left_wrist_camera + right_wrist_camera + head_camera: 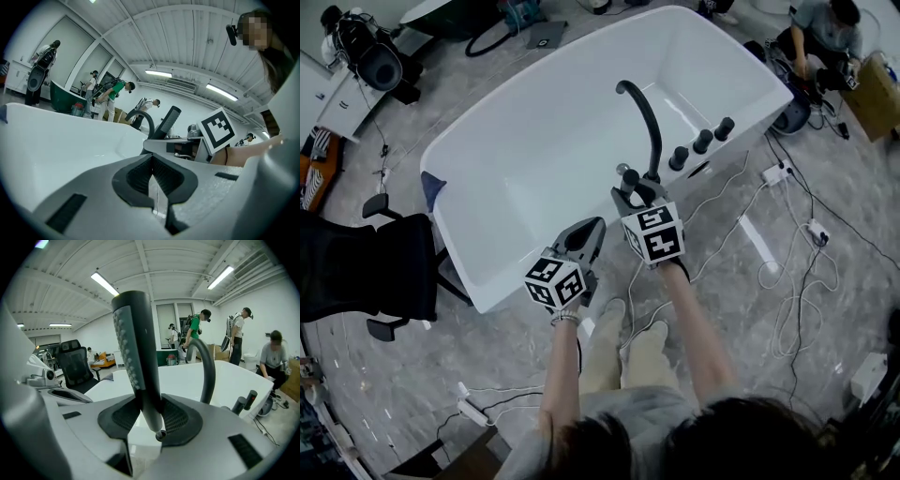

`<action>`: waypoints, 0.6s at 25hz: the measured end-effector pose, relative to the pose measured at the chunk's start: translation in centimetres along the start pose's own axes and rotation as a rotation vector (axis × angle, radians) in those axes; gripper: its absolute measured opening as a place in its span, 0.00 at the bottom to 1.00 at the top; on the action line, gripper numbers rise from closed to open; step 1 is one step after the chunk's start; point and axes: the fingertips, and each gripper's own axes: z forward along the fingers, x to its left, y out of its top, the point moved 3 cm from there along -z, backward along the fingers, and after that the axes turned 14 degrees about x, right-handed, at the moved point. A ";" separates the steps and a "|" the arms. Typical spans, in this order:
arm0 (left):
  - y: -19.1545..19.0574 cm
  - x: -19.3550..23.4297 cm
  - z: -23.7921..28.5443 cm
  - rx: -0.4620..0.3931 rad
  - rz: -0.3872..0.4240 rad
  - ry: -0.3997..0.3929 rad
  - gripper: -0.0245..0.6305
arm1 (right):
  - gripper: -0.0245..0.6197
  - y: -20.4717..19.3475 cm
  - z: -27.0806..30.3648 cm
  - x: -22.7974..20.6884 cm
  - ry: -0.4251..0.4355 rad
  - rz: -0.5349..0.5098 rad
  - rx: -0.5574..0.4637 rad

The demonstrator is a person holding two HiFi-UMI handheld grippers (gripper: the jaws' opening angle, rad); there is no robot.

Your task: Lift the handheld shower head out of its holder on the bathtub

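Observation:
My right gripper (630, 191) is shut on the handheld shower head (627, 175), a slim dark wand. In the right gripper view the shower head (136, 352) stands upright between the pads of the right gripper (149, 416), with its lower end showing just below them. It hangs over the near rim of the white bathtub (525, 159), beside the curved black spout (648, 120) and the black knobs (701, 142). My left gripper (585, 234) is shut with nothing in it, at the tub's near edge to the left. In the left gripper view the left gripper (153, 174) has its pads together, and the shower head (169, 120) shows beyond.
A black office chair (366, 272) stands left of the tub. Cables and power strips (787, 281) lie on the floor to the right. A person (825, 28) crouches at the back right, and other people stand beyond the tub.

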 end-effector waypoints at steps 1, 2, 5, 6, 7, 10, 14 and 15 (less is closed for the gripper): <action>0.3 -0.3 -0.2 -0.002 0.001 -0.001 0.04 | 0.25 0.4 -0.6 0.1 -0.001 0.000 -0.005; 0.7 -0.6 -0.5 -0.004 0.004 -0.003 0.04 | 0.25 0.8 -1.1 0.2 -0.002 0.000 -0.012; 1.6 -1.4 -0.8 -0.005 0.016 -0.008 0.04 | 0.25 2.0 -2.7 0.5 -0.006 -0.002 -0.033; 1.8 -1.7 -1.0 -0.007 0.016 -0.009 0.04 | 0.25 2.3 -3.2 0.6 -0.006 -0.004 -0.036; 2.1 -2.1 -1.3 -0.012 0.014 -0.009 0.04 | 0.25 2.6 -3.7 0.9 -0.005 -0.004 -0.039; 3.2 -3.2 -2.3 -0.030 0.019 -0.009 0.04 | 0.25 3.4 -5.7 1.3 -0.003 0.004 -0.056; 4.7 -4.5 -3.3 -0.049 0.033 -0.025 0.04 | 0.25 4.7 -7.9 1.6 -0.007 0.006 -0.083; 4.9 -4.9 -3.4 -0.048 0.041 -0.032 0.04 | 0.25 5.1 -8.4 1.7 -0.008 0.003 -0.089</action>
